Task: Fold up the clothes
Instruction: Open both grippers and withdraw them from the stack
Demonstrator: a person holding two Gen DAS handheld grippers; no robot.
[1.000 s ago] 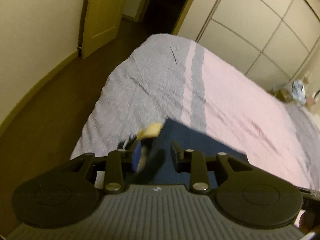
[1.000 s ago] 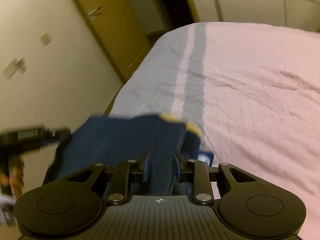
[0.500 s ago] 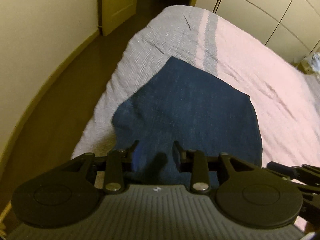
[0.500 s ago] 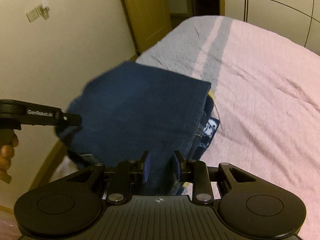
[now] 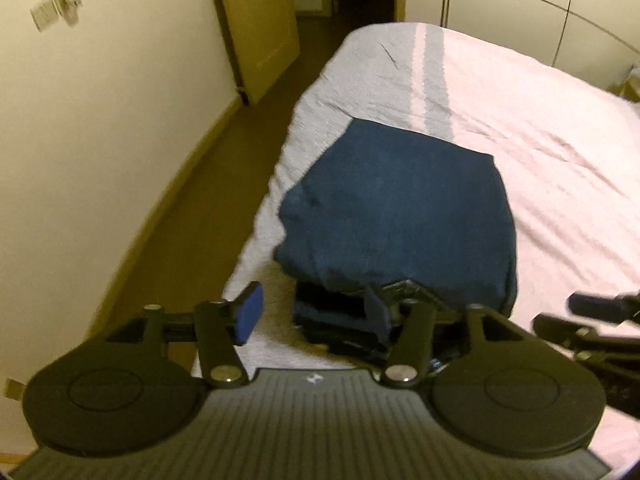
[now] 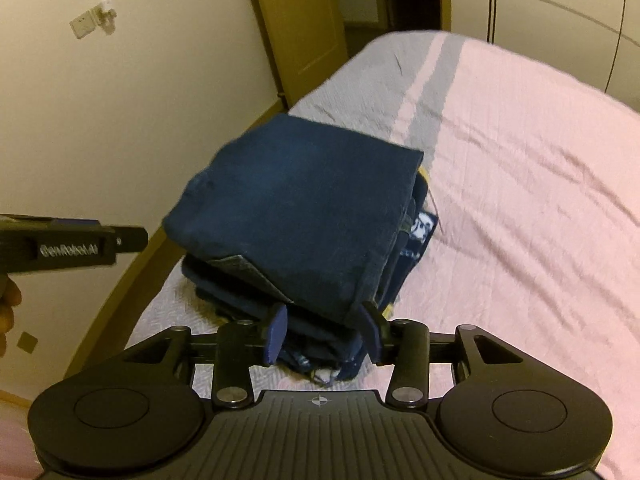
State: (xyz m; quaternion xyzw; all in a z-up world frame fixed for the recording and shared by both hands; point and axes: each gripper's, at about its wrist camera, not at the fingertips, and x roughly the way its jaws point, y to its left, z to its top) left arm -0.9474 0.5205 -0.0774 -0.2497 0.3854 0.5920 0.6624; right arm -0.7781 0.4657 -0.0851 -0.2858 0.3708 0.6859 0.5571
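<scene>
A navy garment (image 5: 396,208) lies folded into a thick stack near the left edge of the bed (image 5: 540,128). My left gripper (image 5: 313,316) hangs at the stack's near left corner. Its jaws are opening wide, and only bed cover and that corner show between its pads. In the right wrist view the same stack (image 6: 296,208) shows a patterned layer at its right side. My right gripper (image 6: 324,332) is at the stack's near edge. Its jaws are opening with the cloth's edge between the pads, which do not press on it.
The bed cover is grey at the far end and pink (image 6: 520,160) to the right. Left of the bed run a strip of dark floor (image 5: 224,168) and a cream wall. A wooden door (image 5: 256,20) stands beyond, with white wardrobe panels (image 5: 520,12) behind the bed.
The navy top layer has come down flat over the stack. Both grippers have pulled back towards the near edge, and their jaws have spread off the cloth.
</scene>
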